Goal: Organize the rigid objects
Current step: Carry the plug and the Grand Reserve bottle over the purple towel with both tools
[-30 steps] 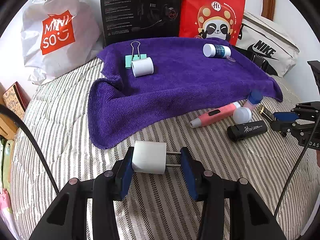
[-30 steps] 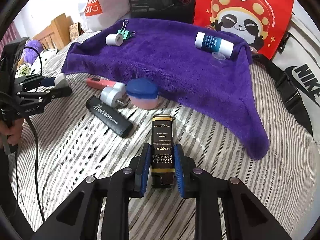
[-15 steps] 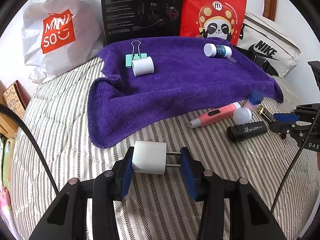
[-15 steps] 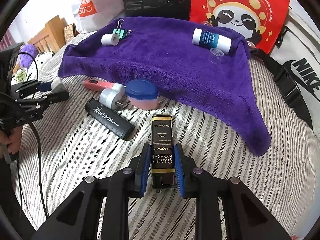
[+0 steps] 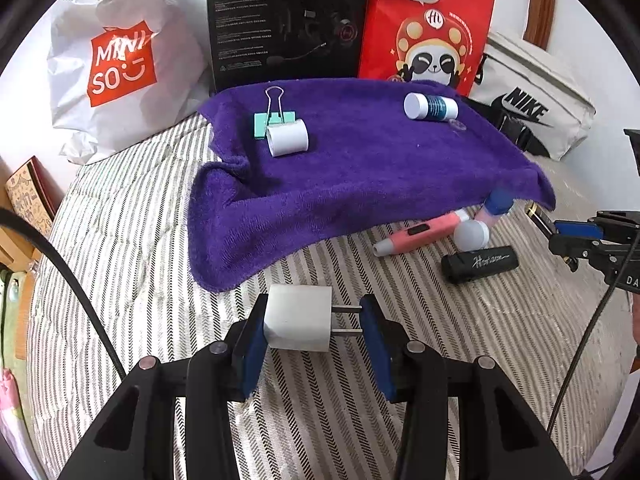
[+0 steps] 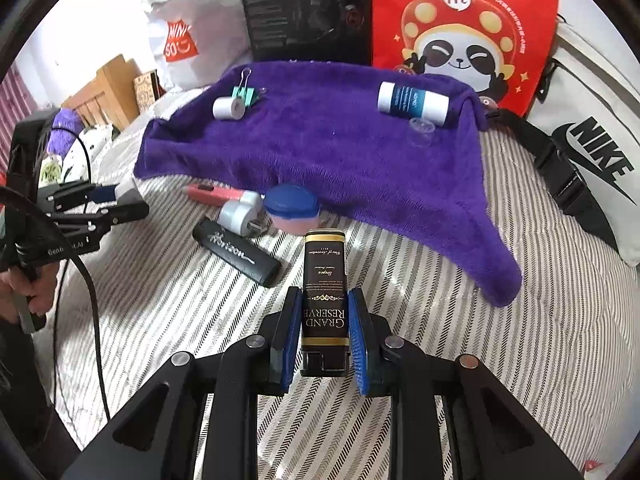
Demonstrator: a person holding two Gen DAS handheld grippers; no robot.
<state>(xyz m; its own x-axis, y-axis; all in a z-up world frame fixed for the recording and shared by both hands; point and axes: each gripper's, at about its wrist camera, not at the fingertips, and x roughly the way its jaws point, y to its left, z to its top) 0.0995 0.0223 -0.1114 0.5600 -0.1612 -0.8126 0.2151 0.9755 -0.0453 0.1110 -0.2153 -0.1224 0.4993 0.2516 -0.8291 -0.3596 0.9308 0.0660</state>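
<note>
Purple towel (image 5: 360,176) lies just ahead of both grippers: left gripper (image 5: 314,326) clamps the white charger (image 5: 298,322) crosswise, right gripper (image 6: 325,330) clamps the black box (image 6: 324,292) lengthwise.

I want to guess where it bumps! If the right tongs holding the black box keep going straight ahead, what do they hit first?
Probably the pink jar with the blue lid. It sits just past the far end of the black box that the right tongs hold. The purple towel lies right behind it. Depth is hard to judge here.

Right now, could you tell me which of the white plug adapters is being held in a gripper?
The white charger clamped sideways in the left gripper, prongs against one pad. The round adapter lies loose beside the pink pen.
</note>
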